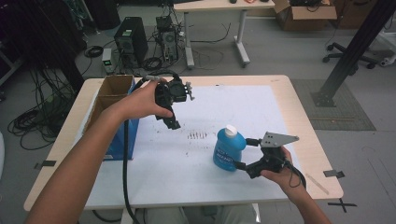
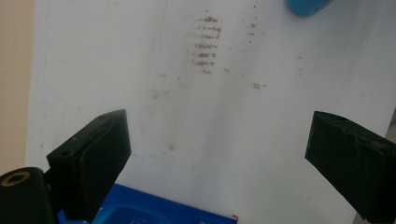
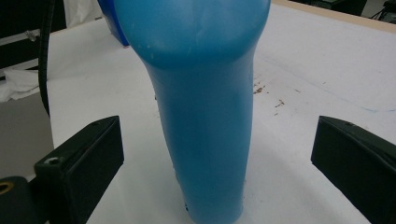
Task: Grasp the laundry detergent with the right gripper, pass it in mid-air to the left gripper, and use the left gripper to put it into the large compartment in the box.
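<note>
Table (image 1: pixel 299 121): white sheet bare around your bottle, right edge near | cardboard box (image 1: pixel 112 93) at left edge, cut off beneath your forearm | blue bottle (image 1: pixel 229 149) upright right of centre | right gripper (image 1: pixel 246 152) jaws spread, straddling bottle, untouched | left gripper (image 1: pixel 173 122) raised, jaws apart, empty
</note>
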